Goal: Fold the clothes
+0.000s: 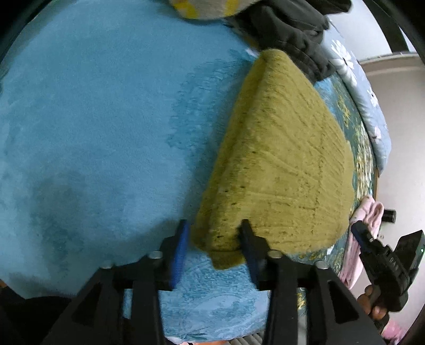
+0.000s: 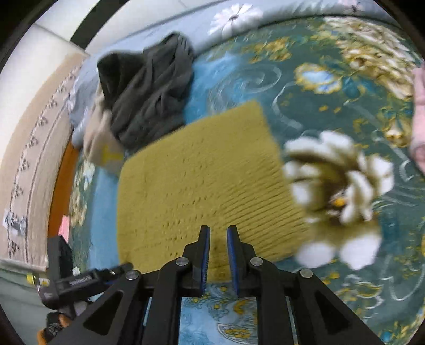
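Note:
A folded olive-yellow knit garment lies on the blue floral bedspread. My left gripper is open, its jaws wide apart around the garment's near corner, one finger against the fabric. In the right wrist view the same garment lies flat as a rectangle. My right gripper is open with a narrow gap, its tips over the garment's near edge, holding nothing. The right gripper also shows in the left wrist view at the far right.
A dark grey garment lies bunched beyond the yellow one, on a beige item. A pink cloth lies at the bed's right edge. A yellow-and-white item sits at the far end. The bed's orange edge is at left.

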`<action>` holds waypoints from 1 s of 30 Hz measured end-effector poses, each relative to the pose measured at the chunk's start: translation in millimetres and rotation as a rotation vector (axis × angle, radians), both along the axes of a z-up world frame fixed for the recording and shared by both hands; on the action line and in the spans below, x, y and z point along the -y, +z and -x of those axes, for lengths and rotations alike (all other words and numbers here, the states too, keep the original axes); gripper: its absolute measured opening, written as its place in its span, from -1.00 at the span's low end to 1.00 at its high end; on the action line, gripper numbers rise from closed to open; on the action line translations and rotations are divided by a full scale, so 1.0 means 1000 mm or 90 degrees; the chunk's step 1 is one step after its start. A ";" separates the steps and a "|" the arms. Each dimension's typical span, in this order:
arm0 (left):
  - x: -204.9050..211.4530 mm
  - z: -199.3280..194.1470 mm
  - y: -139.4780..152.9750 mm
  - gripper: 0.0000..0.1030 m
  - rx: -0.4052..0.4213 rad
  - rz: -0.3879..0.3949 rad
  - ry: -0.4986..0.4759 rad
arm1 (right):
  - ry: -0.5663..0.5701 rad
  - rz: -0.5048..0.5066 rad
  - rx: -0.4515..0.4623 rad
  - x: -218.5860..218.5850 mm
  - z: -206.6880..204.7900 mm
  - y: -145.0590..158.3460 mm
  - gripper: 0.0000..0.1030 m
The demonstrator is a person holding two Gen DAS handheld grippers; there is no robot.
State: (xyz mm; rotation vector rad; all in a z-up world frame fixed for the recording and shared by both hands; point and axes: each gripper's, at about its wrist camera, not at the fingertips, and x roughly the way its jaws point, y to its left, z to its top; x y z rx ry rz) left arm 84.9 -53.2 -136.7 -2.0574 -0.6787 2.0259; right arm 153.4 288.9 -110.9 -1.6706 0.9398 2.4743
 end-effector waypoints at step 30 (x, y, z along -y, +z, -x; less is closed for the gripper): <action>-0.077 -0.014 0.014 -0.09 -0.105 0.065 -0.198 | 0.015 0.002 0.037 0.003 -0.007 -0.036 -0.72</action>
